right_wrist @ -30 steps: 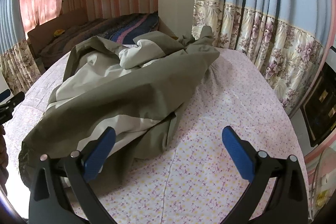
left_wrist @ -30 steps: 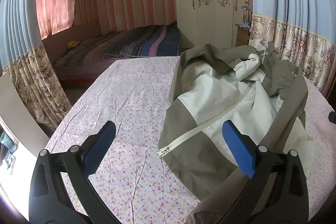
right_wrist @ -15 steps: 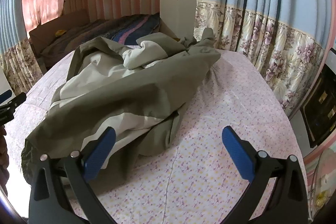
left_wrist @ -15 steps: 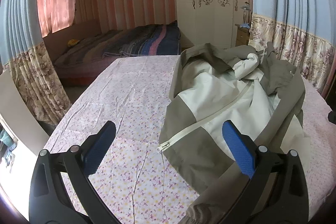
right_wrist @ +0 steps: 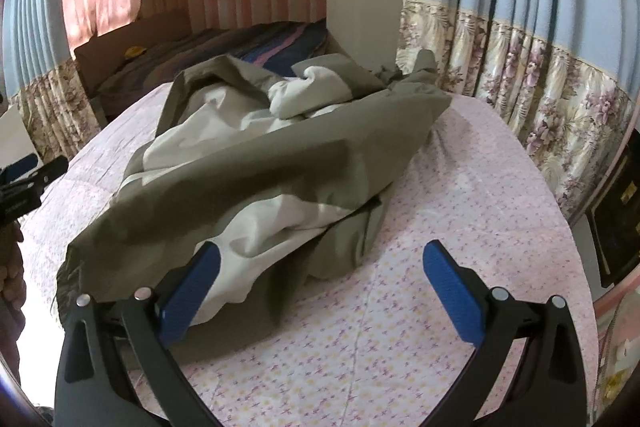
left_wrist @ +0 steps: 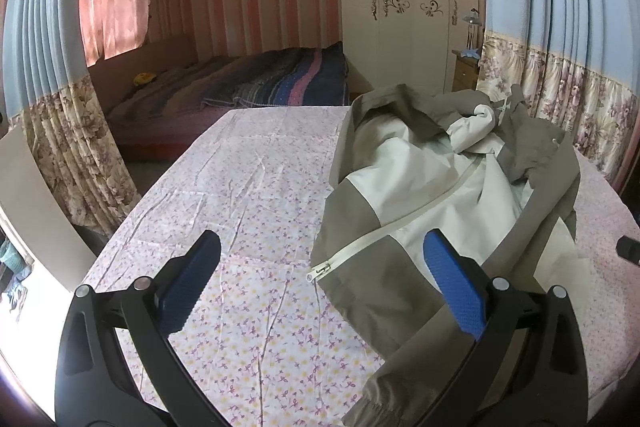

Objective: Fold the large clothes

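Note:
A large olive and cream jacket (left_wrist: 432,195) lies crumpled on a table with a pink floral cloth (left_wrist: 248,195). Its white zipper (left_wrist: 352,255) runs diagonally, with the pull near the left hem. My left gripper (left_wrist: 320,267) is open and empty, above the cloth, with its right finger over the jacket's lower edge. In the right wrist view the jacket (right_wrist: 260,163) fills the left and middle. My right gripper (right_wrist: 320,267) is open and empty at the jacket's near right edge. The left gripper's tip (right_wrist: 32,167) shows at the far left.
A bed with a striped blanket (left_wrist: 260,83) stands beyond the table. A white wardrobe (left_wrist: 404,7) is at the back. Floral curtains (right_wrist: 540,107) hang close along the table's right side, and more curtains (left_wrist: 68,131) on the left. A dark cabinet (right_wrist: 616,219) stands at far right.
Both grippers have pulled back slightly, so the jacket sits a little farther off in both views. The jacket itself has not moved.

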{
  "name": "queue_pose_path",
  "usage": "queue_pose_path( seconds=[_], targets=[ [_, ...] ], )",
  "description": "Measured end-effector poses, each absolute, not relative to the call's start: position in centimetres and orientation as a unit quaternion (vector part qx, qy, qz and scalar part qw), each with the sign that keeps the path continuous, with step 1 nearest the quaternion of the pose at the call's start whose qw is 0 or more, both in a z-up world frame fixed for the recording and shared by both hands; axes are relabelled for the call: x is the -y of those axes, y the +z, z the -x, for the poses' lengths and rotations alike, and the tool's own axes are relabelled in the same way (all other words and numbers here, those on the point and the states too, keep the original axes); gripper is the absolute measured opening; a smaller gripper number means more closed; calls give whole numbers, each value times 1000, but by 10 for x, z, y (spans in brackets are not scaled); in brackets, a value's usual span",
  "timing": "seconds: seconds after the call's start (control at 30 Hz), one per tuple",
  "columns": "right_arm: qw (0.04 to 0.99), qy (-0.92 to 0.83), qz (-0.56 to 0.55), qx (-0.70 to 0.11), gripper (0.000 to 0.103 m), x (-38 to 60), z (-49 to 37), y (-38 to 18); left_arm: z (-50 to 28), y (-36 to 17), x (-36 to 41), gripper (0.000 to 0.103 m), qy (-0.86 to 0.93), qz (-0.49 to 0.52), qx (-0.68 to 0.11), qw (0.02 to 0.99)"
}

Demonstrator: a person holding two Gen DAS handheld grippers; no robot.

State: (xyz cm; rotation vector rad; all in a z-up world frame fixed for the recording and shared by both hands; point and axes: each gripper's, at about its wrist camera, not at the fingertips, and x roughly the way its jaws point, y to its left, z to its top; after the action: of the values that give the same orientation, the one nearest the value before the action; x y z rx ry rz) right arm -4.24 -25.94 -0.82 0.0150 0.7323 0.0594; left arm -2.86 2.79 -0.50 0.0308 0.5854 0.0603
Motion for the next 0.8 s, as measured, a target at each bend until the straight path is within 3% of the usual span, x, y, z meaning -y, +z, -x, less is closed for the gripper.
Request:
queue_pose_path(
  seconds=[0.8],
  targets=[
    [914, 56, -23, -401, 101, 235, 25, -38, 19, -19, -42, 100, 29, -14, -292, 956]
  ],
)
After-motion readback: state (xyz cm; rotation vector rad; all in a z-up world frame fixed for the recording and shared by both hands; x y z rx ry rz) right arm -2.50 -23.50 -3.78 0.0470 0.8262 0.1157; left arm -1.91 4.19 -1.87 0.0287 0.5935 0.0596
